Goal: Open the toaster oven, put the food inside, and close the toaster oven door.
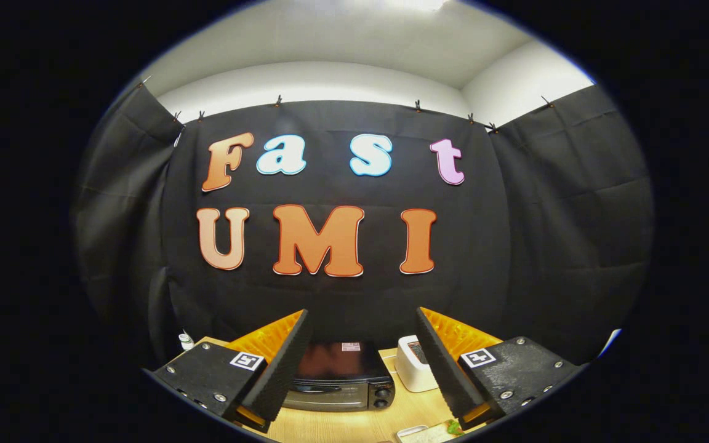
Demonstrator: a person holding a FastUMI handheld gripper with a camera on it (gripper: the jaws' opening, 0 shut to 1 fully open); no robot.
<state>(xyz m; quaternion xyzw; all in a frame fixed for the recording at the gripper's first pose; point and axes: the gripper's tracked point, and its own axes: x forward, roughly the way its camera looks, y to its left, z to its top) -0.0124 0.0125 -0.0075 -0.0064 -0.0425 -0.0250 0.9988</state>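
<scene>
Wide open and empty, the hand-held gripper (357,369) hovers high; toaster oven (339,378) dead ahead at twelve o'clock, door shut, so drop squarely onto its handle (317,388).

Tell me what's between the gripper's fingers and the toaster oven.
Nothing: in the gripper view the open gripper hangs above the wooden table, the closed toaster oven beyond, framed between its fingers.

We see the left finger (280,363) covering the toaster oven's (345,381) left side, the right finger (440,363) hiding part of the white box (413,369); the tray (419,432) is cut off below
</scene>
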